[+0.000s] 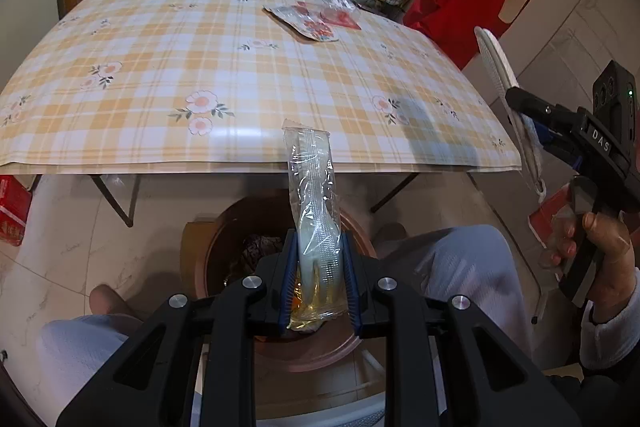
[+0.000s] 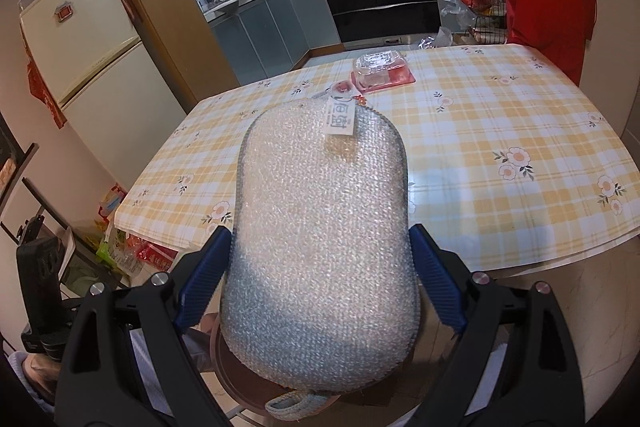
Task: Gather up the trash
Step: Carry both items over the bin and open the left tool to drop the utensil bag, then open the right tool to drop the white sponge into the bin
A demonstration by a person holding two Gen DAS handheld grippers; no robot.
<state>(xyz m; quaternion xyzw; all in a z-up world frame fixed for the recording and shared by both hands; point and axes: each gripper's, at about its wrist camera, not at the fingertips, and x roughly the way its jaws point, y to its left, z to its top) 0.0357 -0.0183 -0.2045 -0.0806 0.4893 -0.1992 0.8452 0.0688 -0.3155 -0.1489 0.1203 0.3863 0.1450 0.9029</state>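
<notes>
1. The left gripper (image 1: pixel 319 279) pinched a clear cutlery packet (image 1: pixel 314 211) at lower centre, above a brown bin (image 1: pixel 348 343).
2. The right gripper (image 2: pixel 320 283), marked "DAS", clamped a scouring pad (image 2: pixel 320 239), frame centre.
3. Wrappers (image 1: pixel 316 17) lay on the checked table (image 1: pixel 160 75), upper centre.

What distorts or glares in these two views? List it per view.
Left wrist view: fisheye bows the table edge; glare glints on the plastic wrapper in the left tongs. Right wrist view: dark corners, curved fridge; the scouring pad blocks the centre, its lower end shadowed.
</notes>
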